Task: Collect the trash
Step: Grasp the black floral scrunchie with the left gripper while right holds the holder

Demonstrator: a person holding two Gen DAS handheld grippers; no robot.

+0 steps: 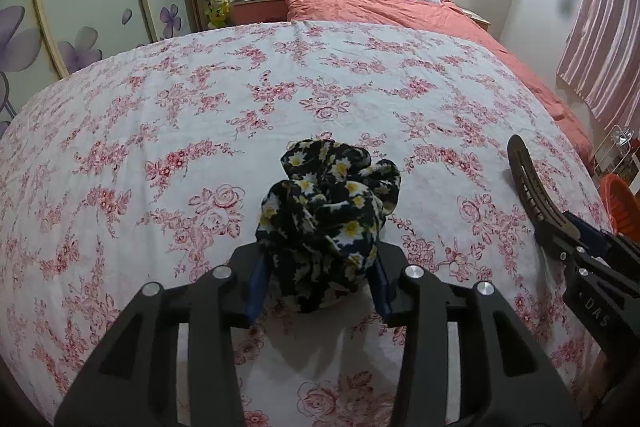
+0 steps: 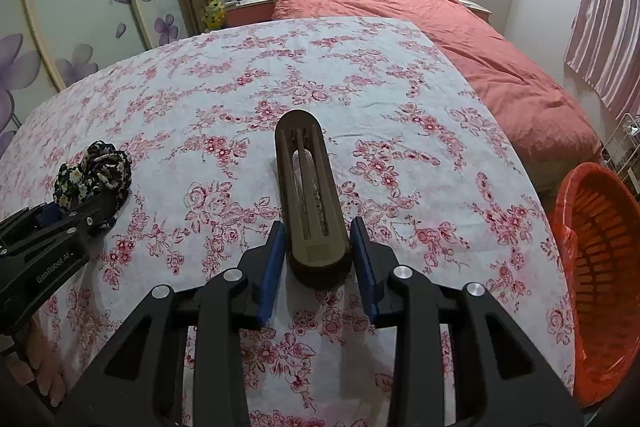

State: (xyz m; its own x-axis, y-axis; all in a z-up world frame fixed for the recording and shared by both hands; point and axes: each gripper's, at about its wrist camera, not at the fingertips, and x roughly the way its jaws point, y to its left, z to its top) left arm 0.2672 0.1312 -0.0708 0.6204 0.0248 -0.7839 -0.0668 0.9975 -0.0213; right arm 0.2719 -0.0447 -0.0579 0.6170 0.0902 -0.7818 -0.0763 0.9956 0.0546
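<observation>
A crumpled black cloth with yellow and white flowers [image 1: 328,219] lies on the floral sheet; my left gripper [image 1: 318,283] is shut on its near end. It also shows in the right wrist view [image 2: 94,175] at the far left. A long brown slotted hair clip [image 2: 310,199] sticks forward between the blue pads of my right gripper [image 2: 318,263], which is shut on its near end. The clip also shows in the left wrist view [image 1: 532,187] at the right.
A white sheet with pink roses [image 1: 200,107] covers the surface. An orange plastic basket [image 2: 604,267] stands at the right edge. Behind are a bed with a coral duvet [image 2: 480,43], pillows, a nightstand and a flowered wardrobe [image 1: 80,7].
</observation>
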